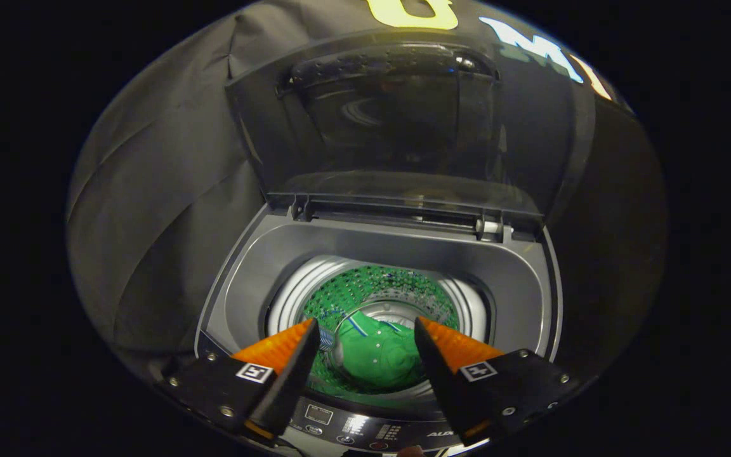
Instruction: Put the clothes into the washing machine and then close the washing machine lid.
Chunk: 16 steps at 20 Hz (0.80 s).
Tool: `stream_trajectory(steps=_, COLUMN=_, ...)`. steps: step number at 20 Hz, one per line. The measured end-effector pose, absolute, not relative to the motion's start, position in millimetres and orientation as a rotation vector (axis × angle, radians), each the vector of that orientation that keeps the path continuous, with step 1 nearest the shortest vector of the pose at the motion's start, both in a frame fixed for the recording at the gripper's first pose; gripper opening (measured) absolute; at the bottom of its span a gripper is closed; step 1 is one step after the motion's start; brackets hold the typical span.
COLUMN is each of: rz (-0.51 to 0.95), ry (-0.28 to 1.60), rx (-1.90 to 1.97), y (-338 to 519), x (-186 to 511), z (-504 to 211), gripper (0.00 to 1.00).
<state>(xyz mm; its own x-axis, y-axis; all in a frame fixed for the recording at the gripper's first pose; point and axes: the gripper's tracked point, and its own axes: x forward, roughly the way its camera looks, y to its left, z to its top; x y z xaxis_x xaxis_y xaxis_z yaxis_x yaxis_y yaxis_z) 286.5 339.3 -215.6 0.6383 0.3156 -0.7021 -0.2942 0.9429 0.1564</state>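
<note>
Looking down along the tool, we see its two fingers spread apart with nothing between them, poised above the front edge of the grey top-loading washing machine. The green garment with pale stripes lies crumpled at the bottom of the shiny perforated steel drum, below and just ahead of the fingertips, seen through the gap between them. We judge that the clothes part of the task is done, since the garment sits well inside the drum and the tool grips nothing.

The relation that matters now is between the tool and the dark translucent lid. It stands upright beyond the drum, hinged along the back edge of the machine, with its long axis running side to side across our line of sight. Its free edge is at the top, far above and beyond the fingers, well apart from them. To close it, we think the tool must rise, travel over the drum opening, get behind or over that upper edge and draw it forward and down.

Nothing stands in the way between the tool and the lid. The black control panel with buttons lies just under the fingers, and we would keep clear of it.
</note>
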Motion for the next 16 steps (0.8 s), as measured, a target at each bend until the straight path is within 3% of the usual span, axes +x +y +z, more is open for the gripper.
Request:
stream_trajectory(steps=1, rz=0.351, ry=0.793, rx=0.039, y=341, x=287, z=-212, gripper=0.95)
stream_trajectory(steps=16, rz=0.355, ry=0.331, rx=0.019, y=340, x=322, z=-77, gripper=0.96)
